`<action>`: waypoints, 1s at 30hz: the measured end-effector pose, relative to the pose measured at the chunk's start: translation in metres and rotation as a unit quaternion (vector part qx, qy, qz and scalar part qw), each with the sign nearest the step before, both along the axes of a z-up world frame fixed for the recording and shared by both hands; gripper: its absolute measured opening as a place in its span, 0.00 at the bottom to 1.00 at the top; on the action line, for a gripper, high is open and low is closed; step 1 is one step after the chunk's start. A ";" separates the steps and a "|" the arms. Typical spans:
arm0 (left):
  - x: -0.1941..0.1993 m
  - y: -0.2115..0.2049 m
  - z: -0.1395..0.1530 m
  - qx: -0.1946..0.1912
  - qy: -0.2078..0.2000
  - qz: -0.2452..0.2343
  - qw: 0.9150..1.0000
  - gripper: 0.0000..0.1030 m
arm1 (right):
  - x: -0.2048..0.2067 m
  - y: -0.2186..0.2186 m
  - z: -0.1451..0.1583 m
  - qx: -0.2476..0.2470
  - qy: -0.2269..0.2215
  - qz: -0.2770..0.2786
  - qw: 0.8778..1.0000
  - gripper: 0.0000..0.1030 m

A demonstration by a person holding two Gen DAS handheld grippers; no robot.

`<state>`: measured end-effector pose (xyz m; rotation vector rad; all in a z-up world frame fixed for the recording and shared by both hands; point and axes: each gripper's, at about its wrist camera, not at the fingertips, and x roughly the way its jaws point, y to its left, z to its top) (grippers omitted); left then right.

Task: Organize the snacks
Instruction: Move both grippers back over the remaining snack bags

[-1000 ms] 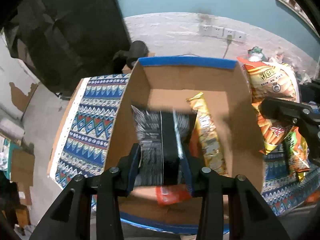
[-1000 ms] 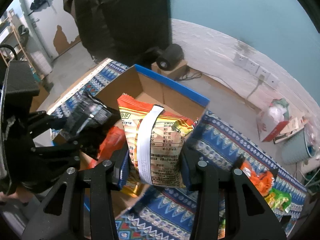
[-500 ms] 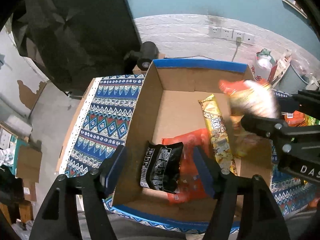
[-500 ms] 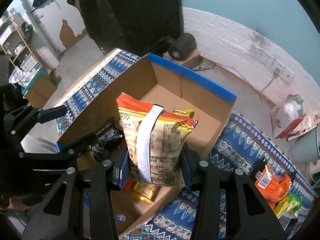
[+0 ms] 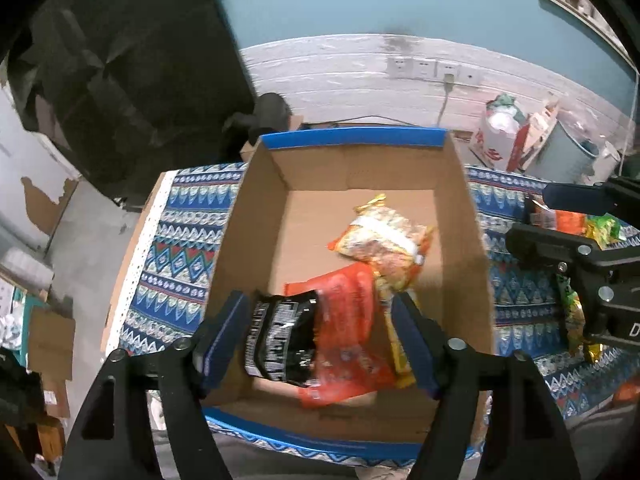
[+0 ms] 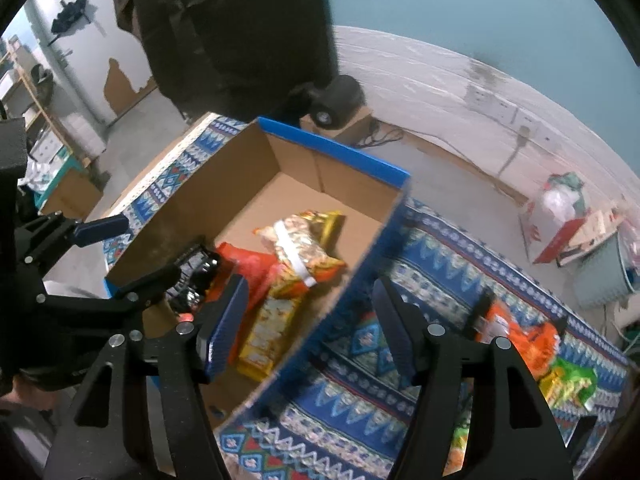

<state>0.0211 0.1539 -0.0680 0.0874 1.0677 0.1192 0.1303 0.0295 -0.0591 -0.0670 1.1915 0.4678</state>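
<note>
A cardboard box (image 5: 256, 216) (image 6: 192, 192) with blue edges stands on a patterned cloth. Inside lie a black snack bag (image 5: 280, 340) (image 6: 192, 276), a red bag (image 5: 344, 320) (image 6: 248, 272), a long yellow bag (image 5: 394, 336) (image 6: 268, 328) and an orange-and-white bag (image 5: 384, 240) (image 6: 300, 248). My left gripper (image 5: 324, 340) is open and empty above the box's near end. My right gripper (image 6: 308, 320) is open and empty above the box's right wall; it also shows in the left wrist view (image 5: 560, 220).
More snack bags, orange (image 6: 524, 332) and green (image 6: 572, 384), lie on the patterned cloth (image 6: 420, 248) right of the box. A black speaker (image 6: 340, 100) on a small carton stands behind the box. A white bag and bin stand at the far right by the wall.
My left gripper let the black bag fall into the box and pulled back. My right gripper opened and dropped the orange-and-white bag into the box.
</note>
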 end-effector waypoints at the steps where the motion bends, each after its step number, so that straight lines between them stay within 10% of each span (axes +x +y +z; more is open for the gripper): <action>1: 0.000 -0.003 0.000 -0.001 -0.001 -0.005 1.000 0.76 | -0.002 -0.006 0.001 -0.003 0.001 -0.005 1.000 0.65; 30: 0.011 -0.148 -0.011 -0.017 0.043 -0.123 0.991 0.80 | -0.057 -0.192 -0.020 -0.045 0.028 -0.145 0.988 0.66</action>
